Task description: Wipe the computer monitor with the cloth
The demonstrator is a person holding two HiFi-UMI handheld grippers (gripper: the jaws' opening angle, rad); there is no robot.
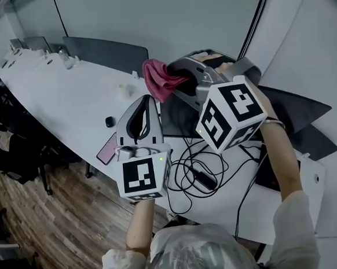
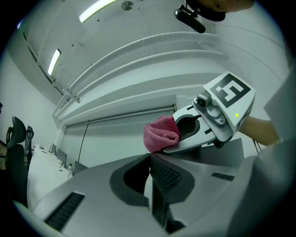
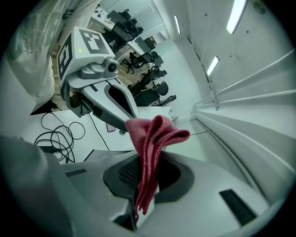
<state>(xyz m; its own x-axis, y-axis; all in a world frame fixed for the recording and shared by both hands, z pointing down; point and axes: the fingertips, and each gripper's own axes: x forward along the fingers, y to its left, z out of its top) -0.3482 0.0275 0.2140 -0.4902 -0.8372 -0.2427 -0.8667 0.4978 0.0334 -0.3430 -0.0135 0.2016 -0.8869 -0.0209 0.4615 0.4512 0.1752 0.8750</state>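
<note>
No words, brands or numbers can be read anywhere. The only signs are black square code patterns on the white cube (image 1: pixel 141 176) of the left gripper (image 1: pixel 147 101), lower centre of the head view, and on the larger white cube (image 1: pixel 231 113) of the right gripper (image 1: pixel 175 72), centre right. A faint print on the person's pale shirt (image 1: pixel 190 257), bottom centre, is too blurred to read.

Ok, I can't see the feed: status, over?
Right gripper shut on pink cloth, by the monitor. Left gripper shut, empty. Cables on desk, apart from cloth.
</note>
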